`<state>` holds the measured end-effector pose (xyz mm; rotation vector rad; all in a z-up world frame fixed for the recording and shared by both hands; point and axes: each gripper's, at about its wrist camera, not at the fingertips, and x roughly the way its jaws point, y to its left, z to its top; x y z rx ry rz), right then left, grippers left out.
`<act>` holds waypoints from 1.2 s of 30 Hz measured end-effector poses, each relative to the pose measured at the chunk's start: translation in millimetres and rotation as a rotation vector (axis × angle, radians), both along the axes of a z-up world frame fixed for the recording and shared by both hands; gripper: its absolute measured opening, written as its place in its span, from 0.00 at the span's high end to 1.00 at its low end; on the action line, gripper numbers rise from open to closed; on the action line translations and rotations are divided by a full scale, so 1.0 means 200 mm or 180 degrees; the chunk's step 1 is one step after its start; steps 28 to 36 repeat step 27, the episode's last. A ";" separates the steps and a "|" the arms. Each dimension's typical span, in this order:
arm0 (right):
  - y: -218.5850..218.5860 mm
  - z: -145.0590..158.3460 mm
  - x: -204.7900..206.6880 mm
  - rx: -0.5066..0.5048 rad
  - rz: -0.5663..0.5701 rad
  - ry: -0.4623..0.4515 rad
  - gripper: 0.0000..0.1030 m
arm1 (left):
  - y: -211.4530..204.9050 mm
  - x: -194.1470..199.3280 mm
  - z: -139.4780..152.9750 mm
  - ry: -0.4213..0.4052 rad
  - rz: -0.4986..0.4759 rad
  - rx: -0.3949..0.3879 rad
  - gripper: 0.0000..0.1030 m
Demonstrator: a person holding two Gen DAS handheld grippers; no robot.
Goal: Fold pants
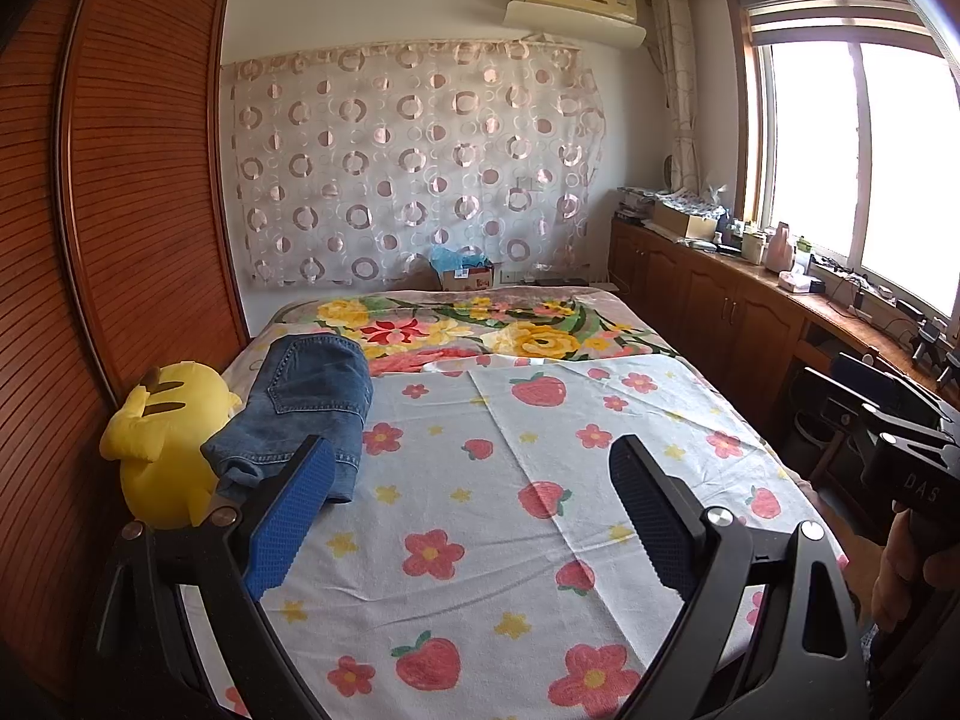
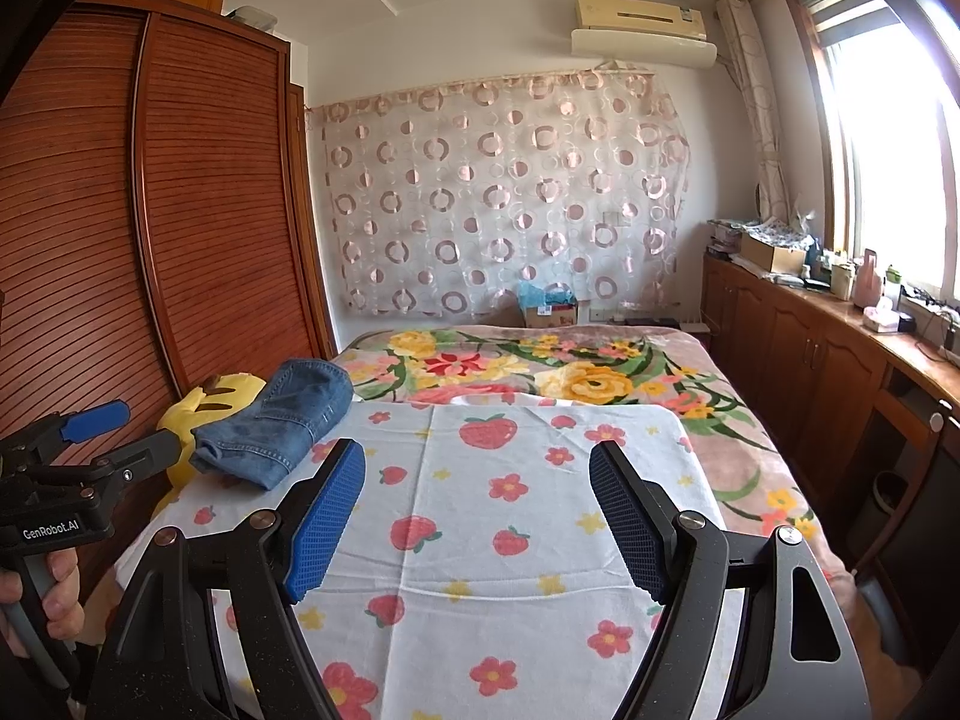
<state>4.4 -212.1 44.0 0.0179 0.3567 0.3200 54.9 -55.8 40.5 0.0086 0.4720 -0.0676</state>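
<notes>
Nearest, two claws hover over the bed: the left claw (image 1: 471,507) and right claw (image 2: 477,510) both spread wide, holding nothing. Beyond, one strawberry-print sheet (image 2: 510,480) lies flat. At its far left edge one folded pair of jeans (image 1: 306,414) rests against one yellow plush toy (image 1: 162,444).

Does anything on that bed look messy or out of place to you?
Only slightly. The folded jeans sit at the bed's left edge, leaning partly on a yellow plush toy instead of lying flat. The strawberry sheet has creases. Both the left gripper and right gripper hang open, holding nothing.
</notes>
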 end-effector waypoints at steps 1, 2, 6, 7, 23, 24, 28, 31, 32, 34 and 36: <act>0.00 0.00 0.00 0.0000 -0.0002 -0.0002 0.23 | 0.00 0.00 0.00 0.0001 0.0001 -0.0001 0.09; 0.00 0.00 0.00 0.0002 -0.0006 -0.0001 0.23 | 0.00 0.00 0.00 0.0001 0.0001 -0.0002 0.09; 0.00 0.00 0.00 0.0003 -0.0004 0.0001 0.23 | 0.00 0.00 0.00 -0.0003 -0.0006 0.0004 0.09; 0.00 0.00 0.00 0.0003 -0.0003 0.0000 0.23 | 0.00 0.00 0.00 -0.0002 -0.0008 0.0003 0.09; 0.00 0.00 0.00 0.0003 0.0002 -0.0001 0.23 | 0.00 0.00 0.00 -0.0005 -0.0002 0.0006 0.09; 0.01 0.00 0.00 0.0004 0.0001 -0.0001 0.23 | 0.00 0.00 0.00 -0.0005 -0.0003 0.0003 0.09; 0.01 0.00 0.00 0.0003 0.0001 0.0000 0.23 | 0.00 0.00 0.00 -0.0004 -0.0005 0.0004 0.09; 0.01 0.00 0.00 0.0003 0.0001 0.0000 0.23 | 0.00 0.00 0.00 -0.0004 -0.0005 0.0004 0.09; 0.01 0.00 0.00 0.0003 0.0001 0.0000 0.23 | 0.00 0.00 0.00 -0.0004 -0.0005 0.0004 0.09; 0.01 0.00 0.00 0.0003 0.0001 0.0000 0.23 | 0.00 0.00 0.00 -0.0004 -0.0005 0.0004 0.09; 0.01 0.00 0.00 0.0003 0.0001 0.0000 0.23 | 0.00 0.00 0.00 -0.0004 -0.0005 0.0004 0.09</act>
